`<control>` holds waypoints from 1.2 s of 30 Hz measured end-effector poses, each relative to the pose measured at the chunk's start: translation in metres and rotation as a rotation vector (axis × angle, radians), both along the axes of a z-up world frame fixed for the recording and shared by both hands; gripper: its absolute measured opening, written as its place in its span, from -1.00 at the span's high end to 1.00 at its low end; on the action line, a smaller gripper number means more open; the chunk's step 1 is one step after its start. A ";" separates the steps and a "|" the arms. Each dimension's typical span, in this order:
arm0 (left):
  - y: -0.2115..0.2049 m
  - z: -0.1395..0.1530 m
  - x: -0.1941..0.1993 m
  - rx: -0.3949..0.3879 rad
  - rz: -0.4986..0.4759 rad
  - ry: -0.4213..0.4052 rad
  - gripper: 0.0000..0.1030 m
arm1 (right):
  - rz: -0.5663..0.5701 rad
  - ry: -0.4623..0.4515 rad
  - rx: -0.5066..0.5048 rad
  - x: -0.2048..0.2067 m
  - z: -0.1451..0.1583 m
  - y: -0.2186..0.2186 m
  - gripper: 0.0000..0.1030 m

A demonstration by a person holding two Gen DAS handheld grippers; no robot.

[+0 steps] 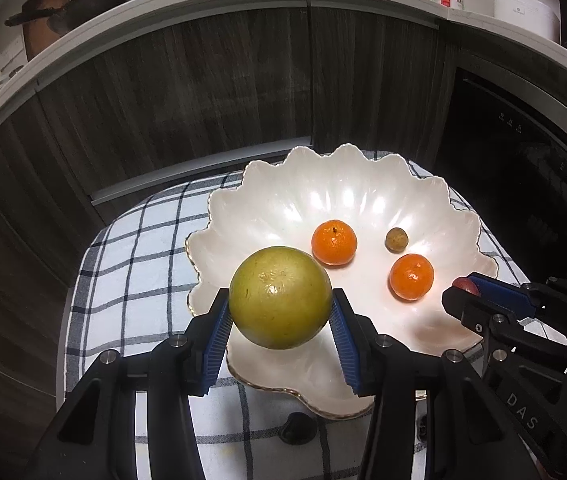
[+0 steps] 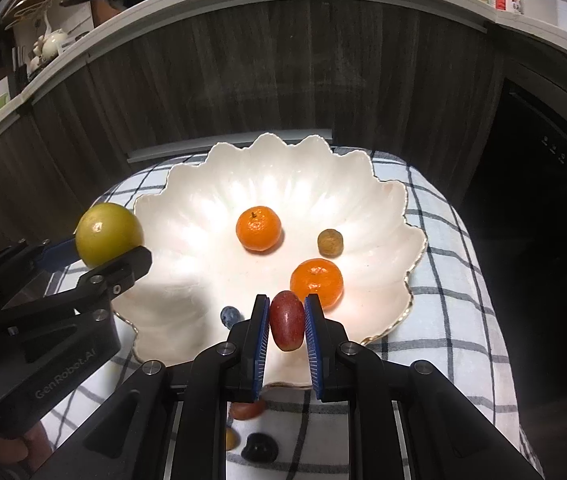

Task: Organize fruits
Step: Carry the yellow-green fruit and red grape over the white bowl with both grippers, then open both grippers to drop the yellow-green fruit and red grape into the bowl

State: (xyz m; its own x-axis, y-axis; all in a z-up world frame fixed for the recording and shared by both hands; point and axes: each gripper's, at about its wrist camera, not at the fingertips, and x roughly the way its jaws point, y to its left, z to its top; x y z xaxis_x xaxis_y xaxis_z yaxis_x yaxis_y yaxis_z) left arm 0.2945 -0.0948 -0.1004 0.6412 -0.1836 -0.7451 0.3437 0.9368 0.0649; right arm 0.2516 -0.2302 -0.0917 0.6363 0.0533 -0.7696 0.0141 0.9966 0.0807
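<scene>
A white scalloped bowl (image 1: 283, 184) (image 2: 187, 200) sits on a checked cloth. In it lie two mandarins (image 1: 334, 242) (image 1: 411, 282) (image 2: 258, 228) (image 2: 317, 282), a small brown fruit (image 1: 396, 239) (image 2: 330, 243) and a blueberry (image 2: 230, 316). My left gripper (image 1: 281, 312) (image 2: 103, 256) is shut on a large green-yellow fruit (image 1: 280, 304) (image 2: 108, 234), held above the bowl's near left rim. My right gripper (image 2: 286, 320) (image 1: 468, 289) is shut on a red oblong fruit (image 2: 286, 320) (image 1: 465, 285), held over the bowl's near right rim.
The checked cloth (image 1: 135, 280) (image 2: 451, 280) covers a small table in front of dark wood cabinets (image 1: 203, 92). Small fruits lie on the cloth near me: a red one (image 2: 245, 410), a yellow one (image 2: 230, 439), a dark one (image 2: 260, 447) (image 1: 297, 427). A dark appliance (image 1: 523, 152) stands right.
</scene>
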 end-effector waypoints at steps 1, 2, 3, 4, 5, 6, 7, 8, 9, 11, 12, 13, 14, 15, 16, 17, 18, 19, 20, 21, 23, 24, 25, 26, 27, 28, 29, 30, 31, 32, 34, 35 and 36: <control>0.000 -0.001 0.001 0.000 0.000 0.003 0.08 | 0.001 0.004 0.001 0.001 -0.001 0.000 0.63; -0.001 -0.002 0.002 0.000 -0.001 0.007 0.08 | 0.002 0.009 0.001 0.003 -0.003 0.000 0.63; -0.001 -0.003 0.003 0.000 0.000 0.010 0.08 | 0.002 0.015 0.002 0.004 -0.004 0.000 0.63; -0.001 -0.004 0.003 0.000 0.000 0.014 0.08 | 0.002 0.020 0.004 0.005 -0.006 0.000 0.63; -0.001 -0.005 0.004 -0.001 0.000 0.016 0.08 | 0.002 0.024 0.004 0.007 -0.007 -0.001 0.63; -0.001 -0.005 0.004 -0.002 -0.002 0.019 0.08 | 0.002 0.029 0.005 0.008 -0.008 -0.001 0.63; -0.002 -0.005 0.004 -0.003 -0.003 0.020 0.07 | 0.002 0.032 0.008 0.010 -0.009 -0.001 0.63; -0.002 -0.006 0.004 -0.006 -0.003 0.022 0.07 | 0.002 0.035 0.008 0.011 -0.010 -0.001 0.63; -0.002 -0.007 0.005 -0.007 -0.002 0.024 0.07 | 0.003 0.039 0.010 0.012 -0.010 -0.002 0.63; -0.003 -0.009 0.005 -0.010 -0.001 0.030 0.07 | 0.004 0.046 0.012 0.014 -0.013 -0.002 0.63; -0.003 -0.010 0.005 -0.012 -0.002 0.036 0.07 | 0.005 0.051 0.012 0.015 -0.014 -0.002 0.63; -0.003 -0.011 0.005 -0.012 -0.003 0.040 0.07 | 0.006 0.056 0.011 0.017 -0.015 -0.002 0.63; -0.004 -0.012 0.005 -0.008 -0.003 0.043 0.07 | 0.005 0.060 0.009 0.017 -0.016 -0.002 0.63; -0.005 -0.013 0.005 -0.005 -0.004 0.046 0.07 | 0.005 0.065 0.007 0.018 -0.017 -0.002 0.63; -0.005 -0.014 0.004 -0.009 -0.004 0.053 0.07 | 0.003 0.067 0.004 0.018 -0.017 -0.002 0.63; -0.004 -0.014 0.004 -0.017 -0.002 0.058 0.07 | 0.001 0.067 0.002 0.018 -0.017 -0.002 0.62; -0.004 -0.013 0.004 -0.020 -0.001 0.055 0.06 | 0.001 0.068 -0.001 0.018 -0.017 -0.002 0.62; -0.005 -0.013 0.003 -0.015 0.001 0.052 0.06 | 0.000 0.070 -0.004 0.018 -0.017 -0.002 0.62; -0.005 -0.012 0.003 -0.010 0.002 0.049 0.06 | -0.001 0.072 -0.006 0.018 -0.017 -0.002 0.61; -0.006 -0.013 0.003 -0.004 0.002 0.051 0.06 | -0.003 0.072 -0.007 0.017 -0.017 -0.002 0.60; -0.005 -0.015 0.003 0.001 0.007 0.060 0.06 | -0.003 0.070 -0.011 0.017 -0.016 -0.002 0.55; -0.005 -0.016 0.003 0.000 0.010 0.068 0.06 | -0.004 0.066 -0.015 0.016 -0.015 -0.002 0.35; -0.005 -0.017 0.003 -0.002 0.009 0.073 0.06 | -0.007 0.061 -0.013 0.015 -0.014 -0.003 0.23; -0.004 -0.017 0.003 -0.003 0.011 0.073 -0.05 | -0.012 0.053 -0.005 0.014 -0.013 -0.004 -0.04; -0.002 -0.016 0.001 0.002 0.024 0.057 -0.13 | -0.020 0.045 -0.001 0.013 -0.012 -0.006 -0.13; -0.001 -0.014 0.000 0.004 0.032 0.041 -0.28 | -0.032 0.041 -0.007 0.013 -0.011 -0.007 -0.13; 0.001 -0.012 -0.001 0.003 0.036 0.027 -0.42 | -0.039 0.040 -0.012 0.012 -0.010 -0.008 -0.13; 0.002 -0.009 -0.001 0.002 0.039 0.018 -0.49 | -0.046 0.040 -0.015 0.012 -0.009 -0.009 -0.13; 0.003 -0.007 -0.001 0.002 0.044 0.010 -0.62 | -0.054 0.041 -0.015 0.012 -0.009 -0.011 -0.13; 0.005 -0.005 -0.002 0.003 0.048 0.001 -0.69 | -0.061 0.042 -0.017 0.011 -0.009 -0.013 -0.16; 0.006 -0.002 -0.002 0.004 0.052 -0.010 -0.74 | -0.073 0.041 -0.015 0.011 -0.009 -0.016 -0.24; 0.007 -0.001 -0.002 0.006 0.055 -0.012 -0.79 | -0.078 0.039 -0.014 0.010 -0.008 -0.018 -0.29; 0.007 0.000 -0.003 0.006 0.059 -0.014 -0.81 | -0.081 0.037 -0.015 0.010 -0.008 -0.018 -0.32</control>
